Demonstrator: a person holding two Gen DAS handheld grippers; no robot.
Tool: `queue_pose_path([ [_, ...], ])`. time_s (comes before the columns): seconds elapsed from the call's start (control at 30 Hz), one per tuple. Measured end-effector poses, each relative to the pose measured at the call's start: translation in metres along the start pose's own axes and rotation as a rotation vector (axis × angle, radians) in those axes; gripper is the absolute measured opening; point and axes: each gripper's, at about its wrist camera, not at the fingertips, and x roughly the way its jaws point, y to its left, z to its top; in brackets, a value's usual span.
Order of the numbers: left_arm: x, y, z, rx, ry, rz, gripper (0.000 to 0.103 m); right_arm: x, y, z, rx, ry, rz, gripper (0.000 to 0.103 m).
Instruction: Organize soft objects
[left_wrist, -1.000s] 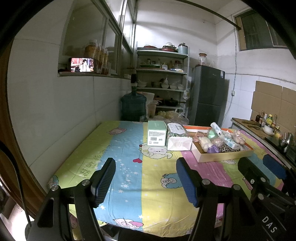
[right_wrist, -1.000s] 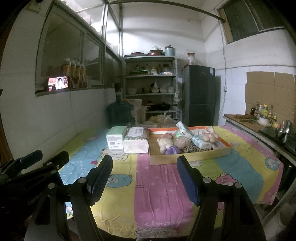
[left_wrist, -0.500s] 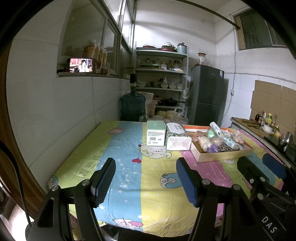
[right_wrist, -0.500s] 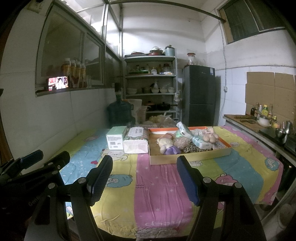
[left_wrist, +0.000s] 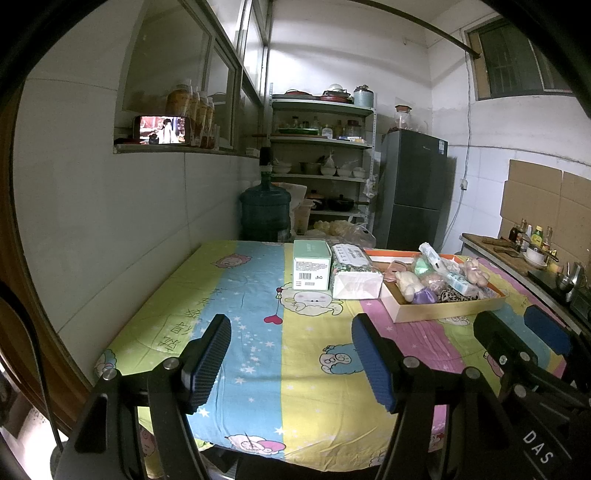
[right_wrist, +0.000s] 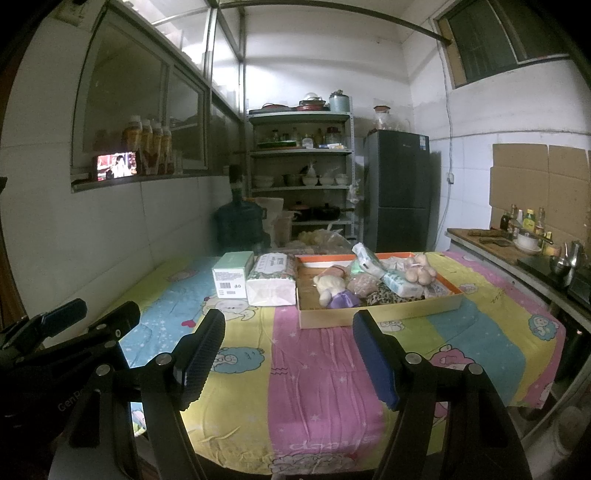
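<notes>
Soft toys (right_wrist: 334, 286) heaped in cardboard tray (right_wrist: 376, 314); both jaws wide, empty.

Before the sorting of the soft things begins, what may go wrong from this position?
1. The soft toys lie crowded in the cardboard tray; a grasp may catch a neighbour too.
2. The tissue pack appears to touch the tray, so a push could shift both.
3. Both hand-held grippers, left and right, wait open side by side near the table edge; they may bump when reaching.
</notes>
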Motion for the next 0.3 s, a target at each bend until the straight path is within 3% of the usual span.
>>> queue_pose_path([
  [0.3, -0.0008, -0.0014, 0.0000, 0.000, 0.000, 0.001, 0.068, 0.0001, 0.0001, -0.0002, 0.000, 0.000, -0.001, 0.074],
])
